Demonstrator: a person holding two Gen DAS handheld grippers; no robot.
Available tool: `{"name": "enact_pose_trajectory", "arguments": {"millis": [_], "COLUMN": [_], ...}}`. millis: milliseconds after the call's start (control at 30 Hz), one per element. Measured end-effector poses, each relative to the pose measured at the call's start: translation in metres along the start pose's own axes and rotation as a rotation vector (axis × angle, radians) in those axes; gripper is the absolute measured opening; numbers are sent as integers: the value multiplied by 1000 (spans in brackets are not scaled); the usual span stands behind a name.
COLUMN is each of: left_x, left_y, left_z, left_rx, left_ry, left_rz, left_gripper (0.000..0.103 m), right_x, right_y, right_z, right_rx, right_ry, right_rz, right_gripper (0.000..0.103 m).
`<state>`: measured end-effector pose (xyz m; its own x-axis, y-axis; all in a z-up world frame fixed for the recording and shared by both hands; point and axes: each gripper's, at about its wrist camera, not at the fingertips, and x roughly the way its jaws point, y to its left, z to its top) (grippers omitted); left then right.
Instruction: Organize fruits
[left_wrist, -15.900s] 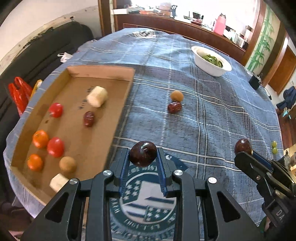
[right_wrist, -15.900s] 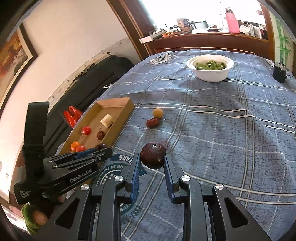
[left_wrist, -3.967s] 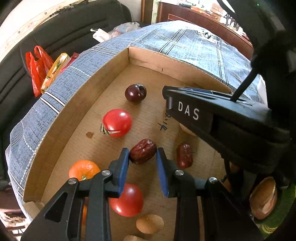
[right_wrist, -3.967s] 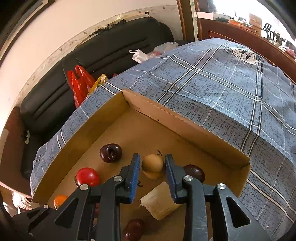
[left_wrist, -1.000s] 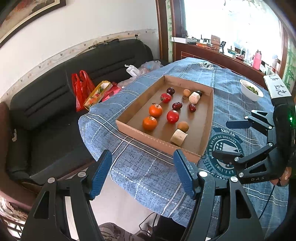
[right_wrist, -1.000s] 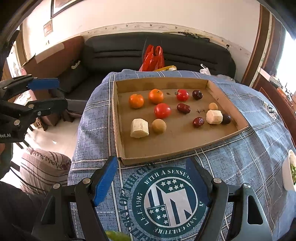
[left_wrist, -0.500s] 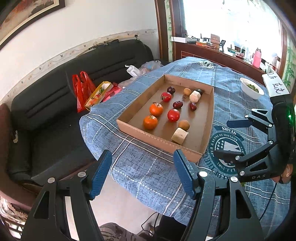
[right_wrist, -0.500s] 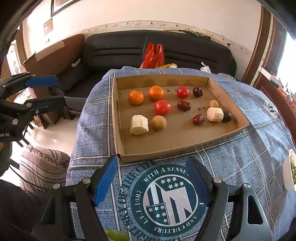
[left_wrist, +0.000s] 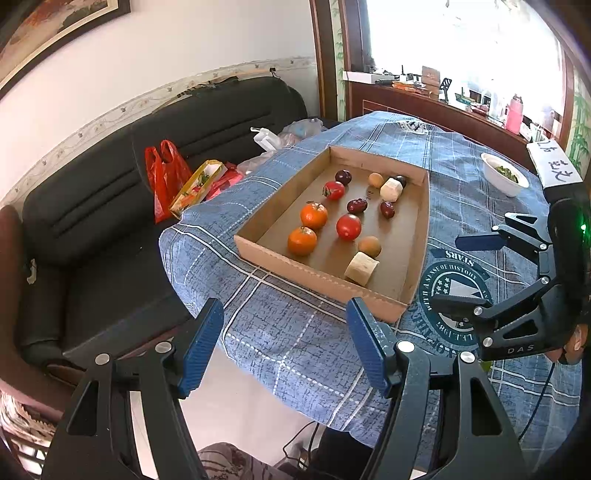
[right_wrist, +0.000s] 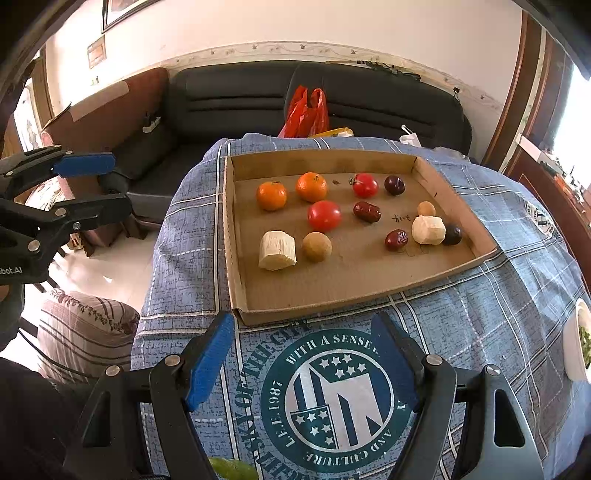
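Observation:
A shallow cardboard tray (right_wrist: 236, 280) (left_wrist: 417, 258) sits on the blue checked tablecloth. It holds two oranges (right_wrist: 271, 195), two tomatoes (right_wrist: 324, 215), red dates (right_wrist: 366, 211), dark plums (right_wrist: 394, 184), brown round fruits (right_wrist: 316, 246) and two pale cut pieces (right_wrist: 277, 251). My left gripper (left_wrist: 284, 343) is open and empty, held off the table's edge, well short of the tray. My right gripper (right_wrist: 303, 354) is open and empty above the round emblem (right_wrist: 332, 398), just in front of the tray. Each gripper shows in the other's view, the left (right_wrist: 88, 184) and the right (left_wrist: 469, 273).
A white bowl of greens (left_wrist: 504, 179) stands at the far side of the table. A black sofa (right_wrist: 314, 99) with red bags (right_wrist: 306, 110) lies beyond the tray. A striped cushion (right_wrist: 85, 328) is beside the table, and a sideboard (left_wrist: 424, 99) stands by the window.
Since four seconds ago both grippers have let go of their fruits in the tray and pulled back, open. Over the last second they barely move.

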<state>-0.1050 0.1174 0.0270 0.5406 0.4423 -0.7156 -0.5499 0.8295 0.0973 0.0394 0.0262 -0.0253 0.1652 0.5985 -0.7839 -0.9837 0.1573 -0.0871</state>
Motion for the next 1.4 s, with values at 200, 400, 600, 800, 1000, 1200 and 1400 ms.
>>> {"name": "enact_pose_trajectory", "arguments": {"millis": [200, 400, 600, 800, 1000, 1200, 1400], "left_x": [1, 1, 3, 4, 5, 6, 10], "left_y": [0, 0, 4, 5, 6, 8, 9], "left_z": [0, 0, -2, -1, -1, -1, -1], "left_rx": [-1, -4, -13, -16, -22, -32, -35], "left_ry": [0, -2, -9, -13, -18, -17, -11], "left_rz": [1, 3, 15, 23, 32, 39, 43], "left_gripper": [69, 69, 69, 69, 69, 69, 69], "right_x": [0, 0, 0, 0, 1, 2, 4], "right_y": [0, 0, 0, -1, -1, -1, -1], "right_z": [0, 0, 1, 1, 1, 2, 1], "right_rx": [0, 0, 0, 0, -1, -1, -1], "right_ry": [0, 0, -3, -1, 1, 2, 10], "right_rz": [0, 0, 2, 4, 7, 7, 9], "right_gripper": [78, 78, 78, 78, 78, 78, 77]}}
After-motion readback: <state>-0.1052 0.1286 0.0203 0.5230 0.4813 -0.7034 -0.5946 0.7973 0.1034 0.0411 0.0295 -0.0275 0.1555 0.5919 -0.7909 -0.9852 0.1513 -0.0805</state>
